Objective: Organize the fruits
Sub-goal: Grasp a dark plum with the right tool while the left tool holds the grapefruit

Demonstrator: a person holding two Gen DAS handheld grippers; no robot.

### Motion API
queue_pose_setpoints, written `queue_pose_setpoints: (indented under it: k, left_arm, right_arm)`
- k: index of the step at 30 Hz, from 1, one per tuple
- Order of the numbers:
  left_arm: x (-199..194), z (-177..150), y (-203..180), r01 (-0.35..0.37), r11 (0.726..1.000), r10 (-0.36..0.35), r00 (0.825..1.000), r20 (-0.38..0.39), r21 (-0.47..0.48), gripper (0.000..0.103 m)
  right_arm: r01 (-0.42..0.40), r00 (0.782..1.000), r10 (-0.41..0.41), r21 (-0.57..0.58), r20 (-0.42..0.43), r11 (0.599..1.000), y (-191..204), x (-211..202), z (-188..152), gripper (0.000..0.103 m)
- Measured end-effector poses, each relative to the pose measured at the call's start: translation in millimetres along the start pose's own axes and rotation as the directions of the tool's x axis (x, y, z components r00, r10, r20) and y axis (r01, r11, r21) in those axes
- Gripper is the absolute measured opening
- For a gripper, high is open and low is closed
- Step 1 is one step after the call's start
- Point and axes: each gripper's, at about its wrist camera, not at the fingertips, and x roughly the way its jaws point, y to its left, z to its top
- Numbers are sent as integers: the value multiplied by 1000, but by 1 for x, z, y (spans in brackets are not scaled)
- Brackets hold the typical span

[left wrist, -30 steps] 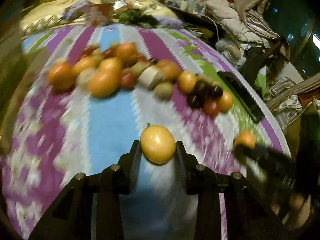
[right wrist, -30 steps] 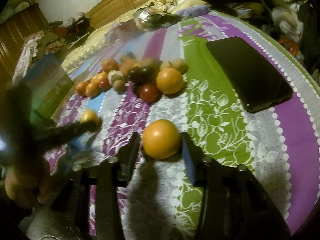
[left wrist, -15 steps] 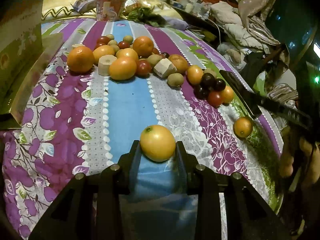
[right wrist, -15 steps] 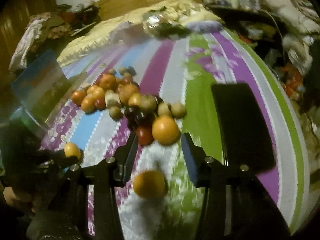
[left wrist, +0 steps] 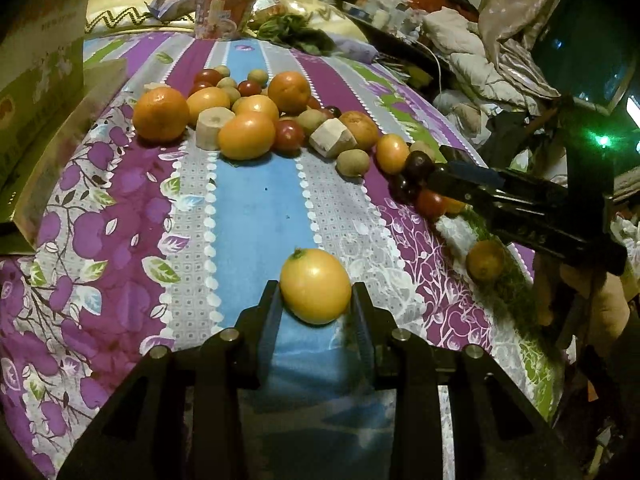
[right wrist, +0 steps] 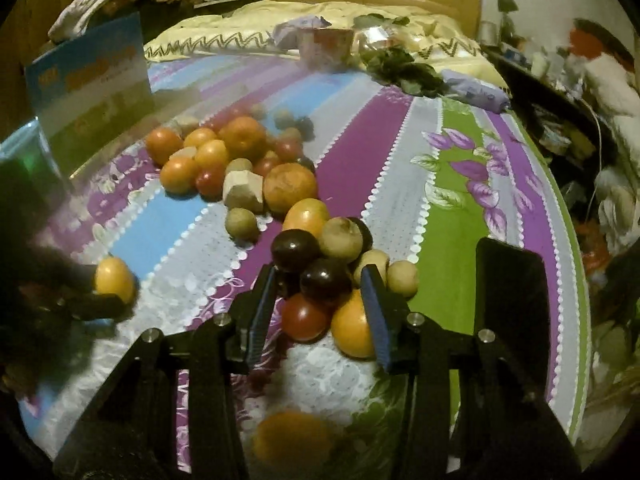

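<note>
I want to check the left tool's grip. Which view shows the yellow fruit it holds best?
The left wrist view: the yellow fruit sits sharp and central in the left tool. The right wrist view shows it small, blurred, at the left edge.

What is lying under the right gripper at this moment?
An orange fruit lies loose on the striped bedspread beneath the open right gripper. The black fingers hide part of the cloth around it.

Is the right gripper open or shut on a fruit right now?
Open. The right gripper has its fingers spread above the fruit pile, gripping nothing; the orange it released lies on the bedspread beneath it.
</note>
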Motion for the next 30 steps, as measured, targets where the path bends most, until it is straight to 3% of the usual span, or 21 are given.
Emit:
queue_pose_setpoints:
  k: [1, 2, 15, 20, 27, 30]
  left_arm:
    - [0, 0, 0, 1, 1000, -1, 1000, 0, -4, 36]
    - [0, 1, 1, 2, 1000, -2, 1000, 1, -7, 36]
    - [1, 2, 1, 4, 1000, -4, 1000, 6, -21, 36]
    - [-3, 6, -5, -32, 999, 32, 999, 10, -5, 36]
    - [-50, 25, -24, -135, 989, 128, 986, 110, 55, 33]
    - [-75, 33, -27, -160, 984, 147, 976, 158, 73, 31]
  right_arm:
    - [-1, 1000, 1, -3, -2, 1000, -1, 0, 0, 29]
    - [-2, 1000, 2, -7, -4, 1000, -2, 0, 0, 28]
    - [35, 999, -35, -25, -2, 999, 4, -5, -3, 28]
    - [59, 998, -61, 82, 19, 995, 5, -23, -6, 27]
    - [68, 995, -86, 294, 49, 953, 20, -68, -9, 27]
    - [50, 995, -77, 325, 68, 945, 29, -80, -9, 27]
